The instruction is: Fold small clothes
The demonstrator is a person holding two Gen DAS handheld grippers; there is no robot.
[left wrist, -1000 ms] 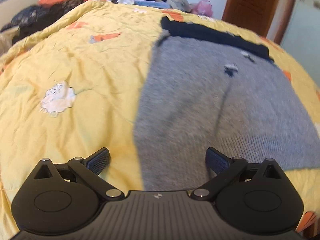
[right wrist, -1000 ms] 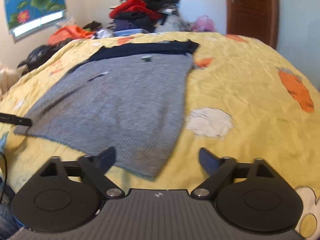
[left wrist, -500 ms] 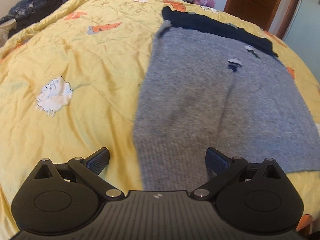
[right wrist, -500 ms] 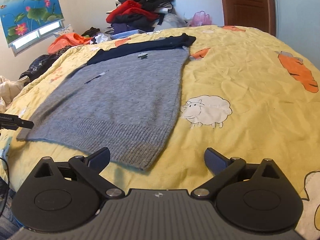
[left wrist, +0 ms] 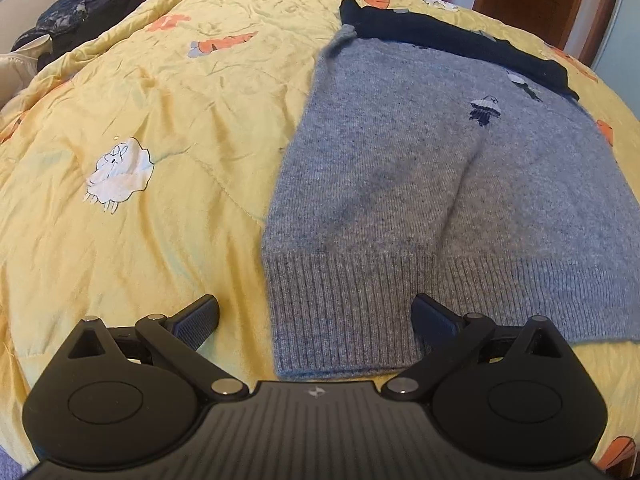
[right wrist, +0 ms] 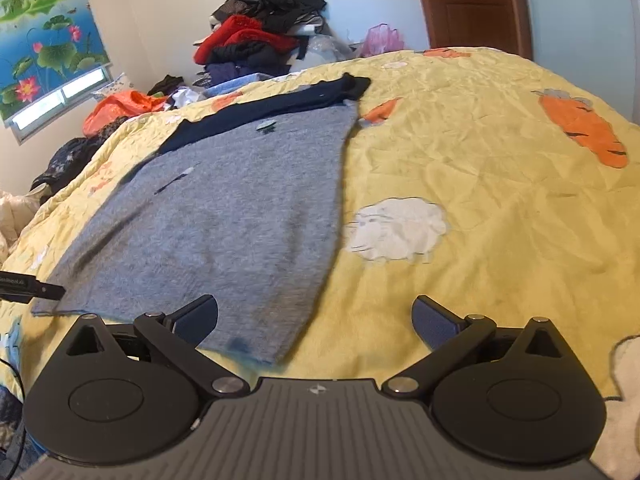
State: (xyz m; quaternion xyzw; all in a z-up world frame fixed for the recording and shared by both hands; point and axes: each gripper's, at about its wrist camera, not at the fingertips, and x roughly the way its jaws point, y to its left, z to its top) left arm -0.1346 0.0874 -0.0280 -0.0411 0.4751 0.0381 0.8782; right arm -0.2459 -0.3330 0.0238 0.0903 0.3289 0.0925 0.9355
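Observation:
A small grey knit sweater (left wrist: 420, 184) with a dark navy top band (left wrist: 448, 44) lies flat on the yellow quilt (left wrist: 140, 128). My left gripper (left wrist: 316, 318) is open and empty, with the sweater's near left hem corner between its fingers. In the right wrist view the sweater (right wrist: 224, 216) lies left of centre. My right gripper (right wrist: 316, 316) is open and empty over its near right hem corner. The left gripper's tip (right wrist: 36, 289) shows at the far left edge there.
The quilt (right wrist: 500, 184) has sheep and carrot patches. A pile of clothes (right wrist: 256, 40) is stacked behind the bed. An orange garment (right wrist: 120, 106) lies at the back left. A brown door (right wrist: 472, 4) stands at the back right.
Both grippers have moved closer to the sweater's near hem; the hem corners now sit between the open fingers. The sweater has not moved.

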